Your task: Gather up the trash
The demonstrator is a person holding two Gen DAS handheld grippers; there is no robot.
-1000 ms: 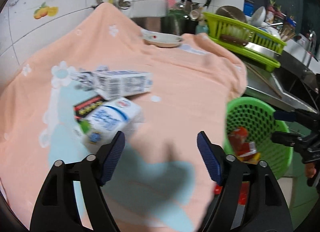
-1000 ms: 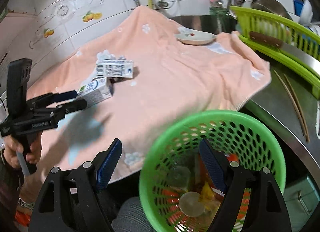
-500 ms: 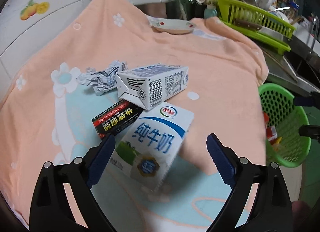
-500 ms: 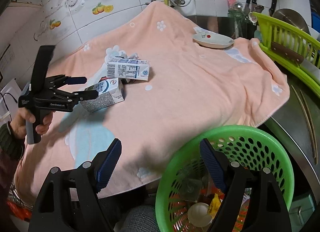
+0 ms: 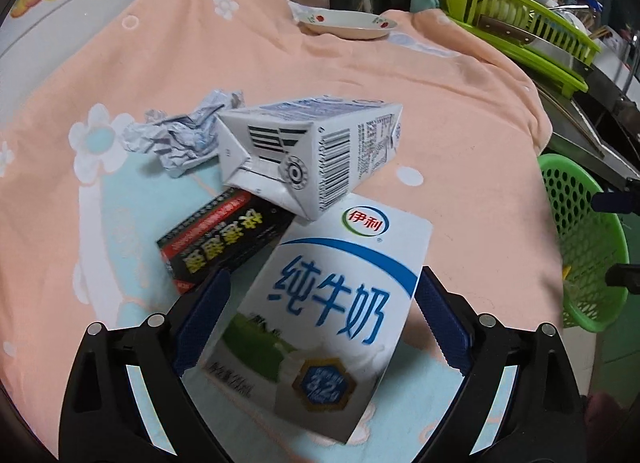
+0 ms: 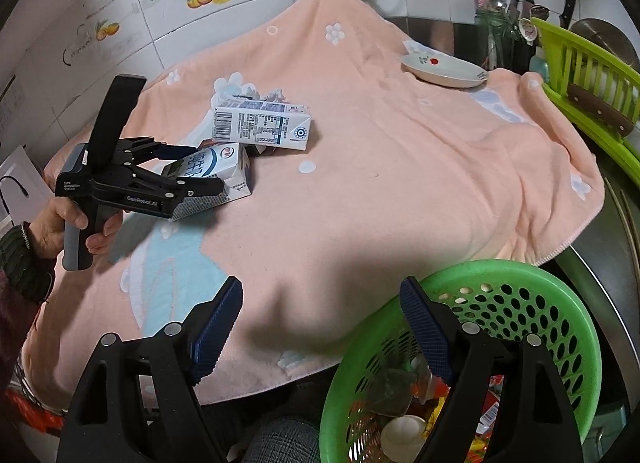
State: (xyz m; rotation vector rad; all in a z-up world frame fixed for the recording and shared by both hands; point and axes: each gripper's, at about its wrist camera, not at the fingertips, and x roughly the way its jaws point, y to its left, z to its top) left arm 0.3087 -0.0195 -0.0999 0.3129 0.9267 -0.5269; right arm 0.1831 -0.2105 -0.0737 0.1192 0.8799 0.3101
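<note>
The left gripper (image 5: 320, 315), jaws apart, straddles the near milk carton (image 5: 320, 323), seemingly without touching, while the right gripper (image 6: 320, 327) hangs spread over the green basket (image 6: 560, 303).

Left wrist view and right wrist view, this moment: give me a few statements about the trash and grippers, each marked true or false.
1. The left gripper has its open fingers on either side of the blue-and-white milk carton. True.
2. The right gripper grips a carton. False: it is open and empty.
3. The green perforated plastic basket is empty. False: it holds trash.
4. The crumpled silver wrapper lies beside the white barcode carton. True.
</note>
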